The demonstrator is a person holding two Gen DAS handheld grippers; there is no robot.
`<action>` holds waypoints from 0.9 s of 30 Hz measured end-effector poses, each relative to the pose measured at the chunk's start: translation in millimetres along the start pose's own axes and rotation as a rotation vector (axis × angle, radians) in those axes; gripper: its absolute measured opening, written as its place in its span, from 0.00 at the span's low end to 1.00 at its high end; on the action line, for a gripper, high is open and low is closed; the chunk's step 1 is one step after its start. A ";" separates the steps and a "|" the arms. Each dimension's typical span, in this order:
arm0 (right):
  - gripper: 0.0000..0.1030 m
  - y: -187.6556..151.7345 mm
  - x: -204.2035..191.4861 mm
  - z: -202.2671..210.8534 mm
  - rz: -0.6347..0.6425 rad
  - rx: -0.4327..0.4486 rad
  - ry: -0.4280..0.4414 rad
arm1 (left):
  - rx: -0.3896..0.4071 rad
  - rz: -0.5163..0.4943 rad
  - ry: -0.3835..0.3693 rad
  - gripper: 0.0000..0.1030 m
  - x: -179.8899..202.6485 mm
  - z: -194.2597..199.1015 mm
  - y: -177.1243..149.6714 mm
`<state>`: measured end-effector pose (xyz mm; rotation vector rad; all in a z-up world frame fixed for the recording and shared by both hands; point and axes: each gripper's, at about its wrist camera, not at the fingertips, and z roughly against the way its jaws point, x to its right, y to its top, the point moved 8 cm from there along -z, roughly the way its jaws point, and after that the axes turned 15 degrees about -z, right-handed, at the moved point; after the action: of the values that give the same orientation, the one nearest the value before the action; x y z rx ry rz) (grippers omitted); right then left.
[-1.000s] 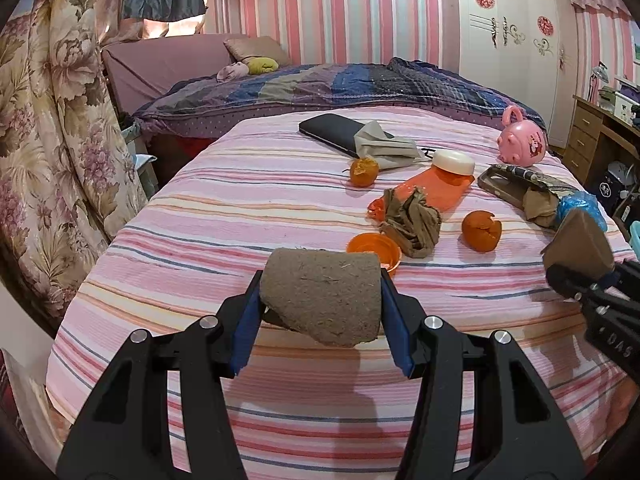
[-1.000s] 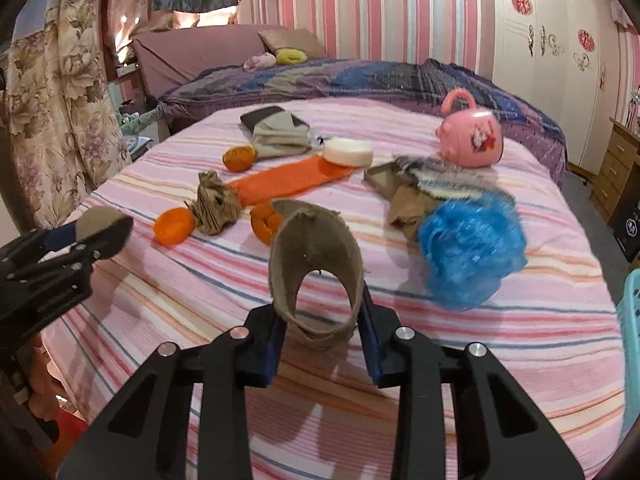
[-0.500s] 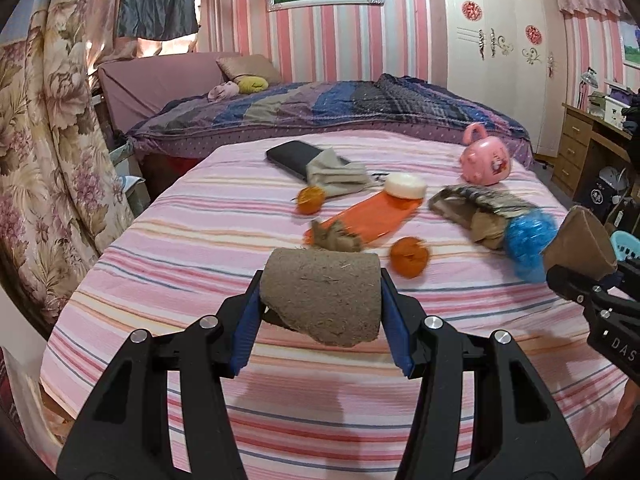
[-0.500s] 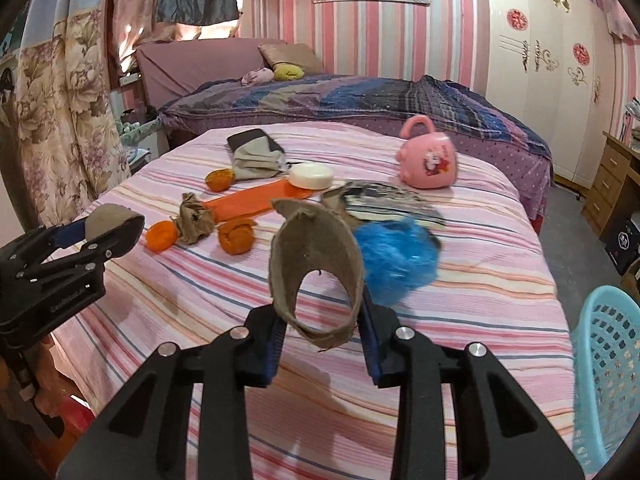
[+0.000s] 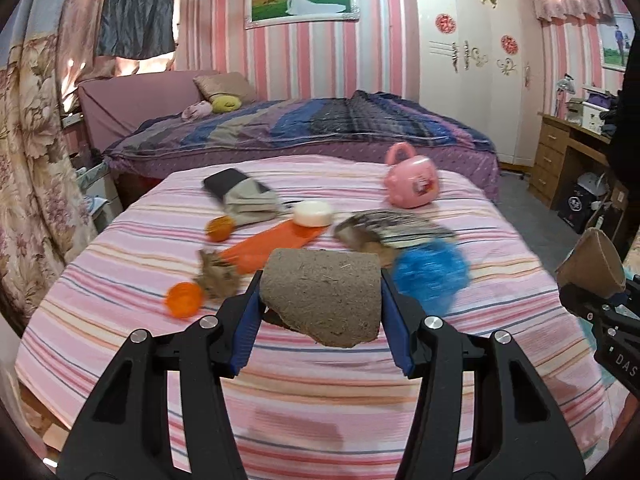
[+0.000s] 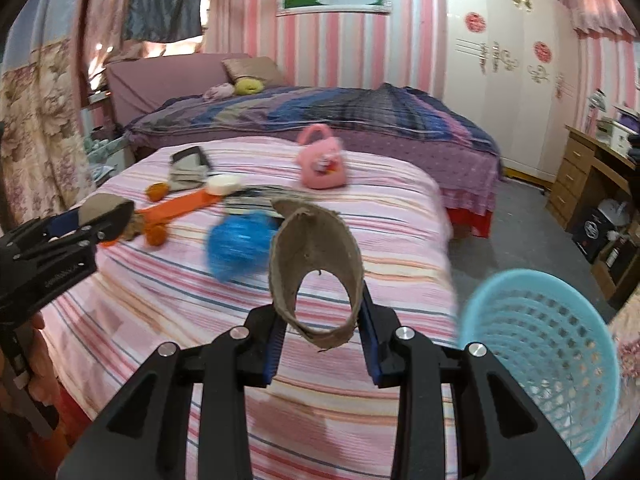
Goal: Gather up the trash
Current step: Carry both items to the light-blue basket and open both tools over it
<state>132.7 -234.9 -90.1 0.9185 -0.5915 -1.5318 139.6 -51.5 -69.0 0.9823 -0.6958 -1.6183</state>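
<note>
My left gripper [image 5: 320,304] is shut on a torn brown cardboard tube piece [image 5: 324,296], held above the near edge of the striped bed [image 5: 320,384]. My right gripper [image 6: 320,316] is shut on a curved brown cardboard piece [image 6: 316,256], also above the bed's near edge. A light blue mesh basket [image 6: 540,360] stands to the right of the right gripper, beside the bed. The right gripper with its cardboard shows at the right edge of the left wrist view [image 5: 592,280]. The left gripper shows at the left of the right wrist view [image 6: 80,224].
On the bed lie an orange cloth [image 5: 272,244], orange peels [image 5: 184,298], a crumpled brown scrap [image 5: 216,276], a blue mesh ball [image 5: 430,270], a white round lid [image 5: 312,212], a pink toy bag [image 5: 412,182] and a striped cloth [image 5: 396,232]. A wooden desk [image 6: 588,176] stands at right.
Both grippers have pulled back from the bed and swung right, keeping hold of their cardboard pieces. The blue basket has come into the right wrist view.
</note>
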 end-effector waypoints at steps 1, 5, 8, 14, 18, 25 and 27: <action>0.32 2.4 15.4 2.5 -0.008 0.004 -0.018 | 0.004 -0.007 -0.013 0.52 8.6 0.3 3.5; 0.32 12.8 77.3 11.8 -0.092 0.004 -0.067 | 0.010 -0.039 -0.056 0.52 44.1 0.0 16.8; 0.32 16.7 119.6 16.9 -0.152 0.002 -0.106 | 0.012 -0.056 -0.098 0.52 72.6 -1.7 25.3; 0.32 16.8 201.4 28.3 -0.216 -0.005 -0.214 | 0.015 -0.091 -0.173 0.52 133.8 -7.7 38.1; 0.32 10.2 240.9 25.5 -0.218 -0.030 -0.252 | 0.020 -0.128 -0.219 0.52 180.0 -10.8 46.7; 0.32 4.3 277.5 29.5 -0.252 -0.014 -0.306 | 0.001 -0.139 -0.323 0.52 249.8 -17.0 61.4; 0.32 3.5 277.9 31.5 -0.257 -0.005 -0.313 | -0.008 -0.152 -0.344 0.52 268.8 -20.0 63.5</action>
<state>110.4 -510.8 -130.7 0.7775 -0.7119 -1.9281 163.0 -326.4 -92.5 0.7719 -0.8608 -1.9485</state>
